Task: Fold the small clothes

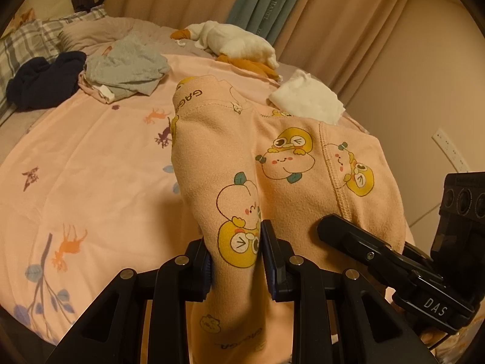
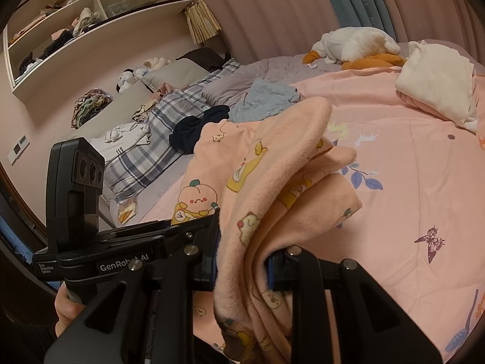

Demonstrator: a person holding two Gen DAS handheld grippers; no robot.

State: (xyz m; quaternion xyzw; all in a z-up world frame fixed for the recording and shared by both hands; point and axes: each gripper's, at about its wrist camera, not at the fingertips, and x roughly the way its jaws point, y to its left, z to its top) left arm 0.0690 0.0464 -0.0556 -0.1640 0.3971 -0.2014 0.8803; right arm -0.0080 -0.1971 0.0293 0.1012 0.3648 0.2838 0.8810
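The bed [image 1: 91,157] fills most of both views, its pink quilt printed with deer and butterflies, and it runs away from me toward the curtains at the top of the frames. Lying on it, well clear of my work, are a white folded piece [image 1: 307,100] in the upper right of the left-wrist view, a grey-blue garment [image 1: 127,71] and a dark navy one [image 1: 42,82] in the upper left.

The thing I am folding is the peach cartoon-print garment [image 1: 288,163]. In the left-wrist view it rises from the bottom centre and drapes up and to the right; in the right-wrist view it bunches in thick layers through the lower centre. Its long axis looks to run across between my two hands, not away from me, so I judge the coming move depends on carrying both held ends together toward the open quilt ahead.

My left gripper [image 1: 235,248] sits at the bottom centre of its view, jaws narrow and pinching a fold of the garment between the blue pads. My right gripper [image 2: 241,265] is likewise narrow, clamped on a thicker wad of layers at the bottom centre of its view. It also shows at the lower right of the left-wrist view, just beside the cloth's right edge. Both hands seem about equally near the cloth; neither has spare reach.
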